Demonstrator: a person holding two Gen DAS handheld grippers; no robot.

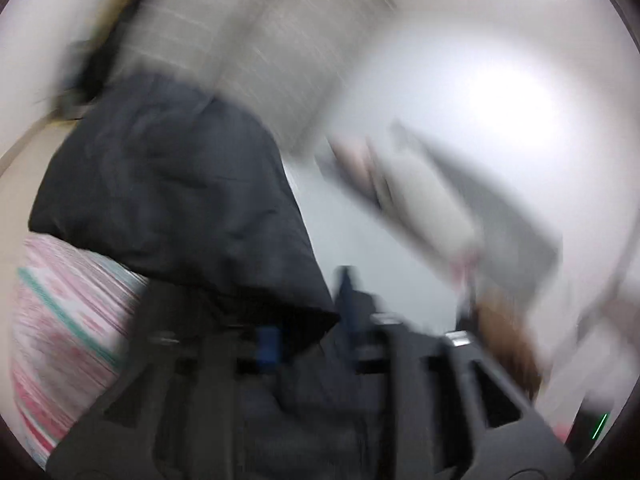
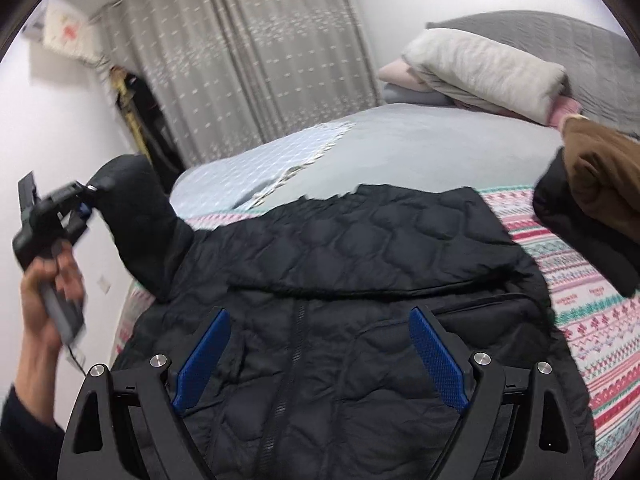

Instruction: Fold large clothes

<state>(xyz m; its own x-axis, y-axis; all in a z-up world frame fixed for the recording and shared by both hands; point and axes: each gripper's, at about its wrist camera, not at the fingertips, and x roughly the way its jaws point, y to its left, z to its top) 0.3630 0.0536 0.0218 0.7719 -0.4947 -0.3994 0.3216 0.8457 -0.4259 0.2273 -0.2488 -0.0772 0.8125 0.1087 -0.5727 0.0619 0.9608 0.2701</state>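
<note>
Gripping jacket sleeve [image 2: 132,216], left gripper [image 2: 86,200] (blurred); right gripper [image 2: 320,356] wide, empty, over jacket [image 2: 360,260].

Black quilted jacket [image 2: 360,248], striped pink blanket [image 2: 600,320]

Black quilted jacket [image 2: 340,280] on patterned bedspread [image 2: 592,308], open right tongs [image 2: 320,360] above, left tongs [image 2: 86,200] at sleeve

The bed [image 2: 420,148] wears a pale blue-grey sheet, with a pink-and-teal patterned blanket [image 2: 592,320] across its near part. A black quilted jacket [image 2: 360,280] lies spread on that blanket. Folded pillows and bedding [image 2: 480,68] are stacked at the far end, and a brown-and-black garment [image 2: 592,200] sits at the right edge.
</note>
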